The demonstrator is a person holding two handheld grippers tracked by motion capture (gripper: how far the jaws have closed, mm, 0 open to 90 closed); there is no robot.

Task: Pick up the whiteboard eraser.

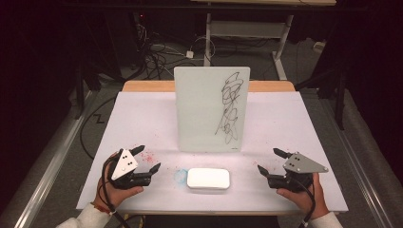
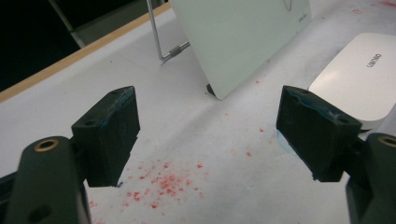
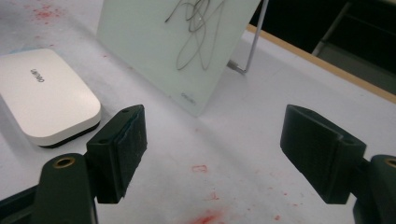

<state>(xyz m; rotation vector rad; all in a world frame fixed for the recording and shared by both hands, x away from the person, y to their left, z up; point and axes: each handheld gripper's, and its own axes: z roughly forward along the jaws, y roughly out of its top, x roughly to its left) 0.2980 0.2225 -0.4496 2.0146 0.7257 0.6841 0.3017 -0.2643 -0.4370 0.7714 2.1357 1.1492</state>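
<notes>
1. I see the white rounded-rectangle plastic eraser (image 1: 208, 178) lying flat just in front of the scribbled upright glass whiteboard (image 1: 212, 109).
2. L gripper (image 1: 146, 160) left of eraser, jaws spread, empty.
3. R gripper (image 1: 271, 161) right of eraser, jaws spread, empty.

Small grey lettering is printed on the white eraser (image 2: 359, 77) and on the glass board's (image 3: 154, 42) lower corner, but neither can be read.

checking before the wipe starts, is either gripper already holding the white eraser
No: in the high view the white eraser lies flat on the table between the left gripper and right gripper, both open and apart from it.
</notes>
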